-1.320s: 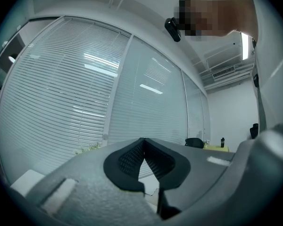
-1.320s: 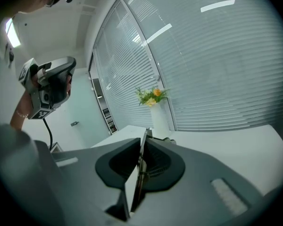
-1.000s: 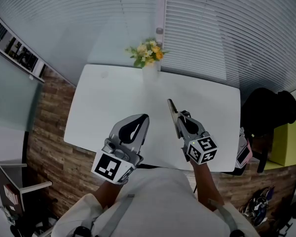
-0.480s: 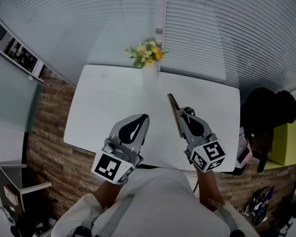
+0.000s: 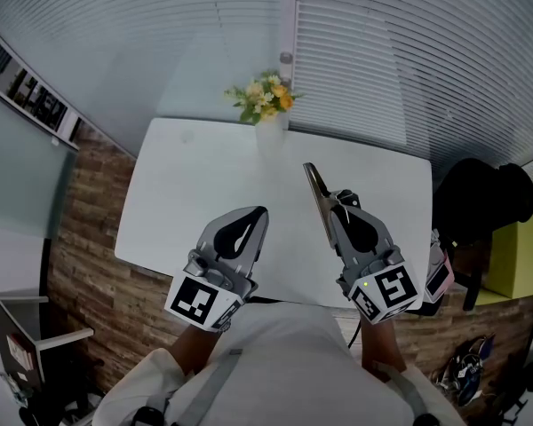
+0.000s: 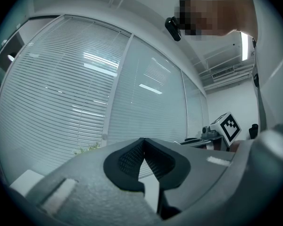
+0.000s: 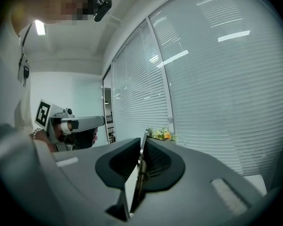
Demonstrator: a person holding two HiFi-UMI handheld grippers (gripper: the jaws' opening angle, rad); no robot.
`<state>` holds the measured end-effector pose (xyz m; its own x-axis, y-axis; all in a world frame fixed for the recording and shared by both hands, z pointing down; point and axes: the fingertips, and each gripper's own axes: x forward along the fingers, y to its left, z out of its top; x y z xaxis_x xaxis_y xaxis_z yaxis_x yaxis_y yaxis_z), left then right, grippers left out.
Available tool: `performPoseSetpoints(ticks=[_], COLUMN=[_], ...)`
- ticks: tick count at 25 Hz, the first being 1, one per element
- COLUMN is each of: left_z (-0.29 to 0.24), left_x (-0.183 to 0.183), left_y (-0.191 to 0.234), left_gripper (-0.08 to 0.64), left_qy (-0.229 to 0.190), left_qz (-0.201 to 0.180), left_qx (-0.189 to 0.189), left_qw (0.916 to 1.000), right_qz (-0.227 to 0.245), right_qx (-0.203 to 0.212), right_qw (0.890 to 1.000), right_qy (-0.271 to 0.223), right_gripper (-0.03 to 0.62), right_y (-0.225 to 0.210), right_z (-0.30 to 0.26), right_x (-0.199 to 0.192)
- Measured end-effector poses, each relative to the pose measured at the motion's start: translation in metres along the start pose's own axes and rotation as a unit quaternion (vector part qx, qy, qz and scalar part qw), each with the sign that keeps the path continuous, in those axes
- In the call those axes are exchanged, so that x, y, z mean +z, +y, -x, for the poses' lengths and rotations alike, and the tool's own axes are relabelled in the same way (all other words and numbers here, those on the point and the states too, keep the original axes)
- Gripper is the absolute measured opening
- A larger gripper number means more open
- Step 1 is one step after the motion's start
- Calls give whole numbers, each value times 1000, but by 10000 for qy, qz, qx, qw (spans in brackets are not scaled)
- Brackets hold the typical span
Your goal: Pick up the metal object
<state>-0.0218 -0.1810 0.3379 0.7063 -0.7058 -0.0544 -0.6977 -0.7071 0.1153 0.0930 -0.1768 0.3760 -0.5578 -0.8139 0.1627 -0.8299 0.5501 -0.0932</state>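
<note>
The right gripper point(image 5: 336, 204) was clamped on the metal object point(image 5: 313, 183) – a thin, flat strip that the right gripper view showed edge-on, pinched upright between the two dark ribbed pads with the jaws drawn close against its faces. In the head view the strip stuck out past the fingertips and pointed toward the far side of the white table point(image 5: 204, 176), in the direction of the flowers point(image 5: 266, 94) that stood at the table's far edge in a pale vase point(image 5: 272, 131). The gripper and the strip hung over the right half of the tabletop, with the gripper's marker cube point(image 5: 386, 291) nearest the person, above the table's near edge. The left gripper point(image 5: 258, 213) was over the near left part of the table, well apart from the right one and from the strip; its own view showed its pads together at the tips with nothing between them. Each gripper view caught the other gripper off to one side, roughly level with it. Behind the table ran a wall of closed slatted blinds point(image 5: 382, 51) – pale grey from edge to edge. To the right of the table sat a black chair point(image 5: 480, 207), and wood-patterned flooring point(image 5: 98, 256) showed on the left.
</note>
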Motion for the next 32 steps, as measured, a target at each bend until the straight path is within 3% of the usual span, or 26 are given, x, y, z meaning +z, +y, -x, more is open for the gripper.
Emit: performPoseSetpoints(ticks=[12,32], left_z=[-5,-11], left_x=[1,1], left_y=[0,-3], left_gripper=[6,6], left_qy=[-14,-8], left_qz=[9,-2], left_qx=[-7,-55], left_qw=[10000,10000], right_qz=[407,883], right_qx=[-54,-189], right_qw=[9989,9953], right_qy=[-212,-345], right_gripper=[25,26], right_y=[6,10], right_z=[14,31], right_x=[35,61])
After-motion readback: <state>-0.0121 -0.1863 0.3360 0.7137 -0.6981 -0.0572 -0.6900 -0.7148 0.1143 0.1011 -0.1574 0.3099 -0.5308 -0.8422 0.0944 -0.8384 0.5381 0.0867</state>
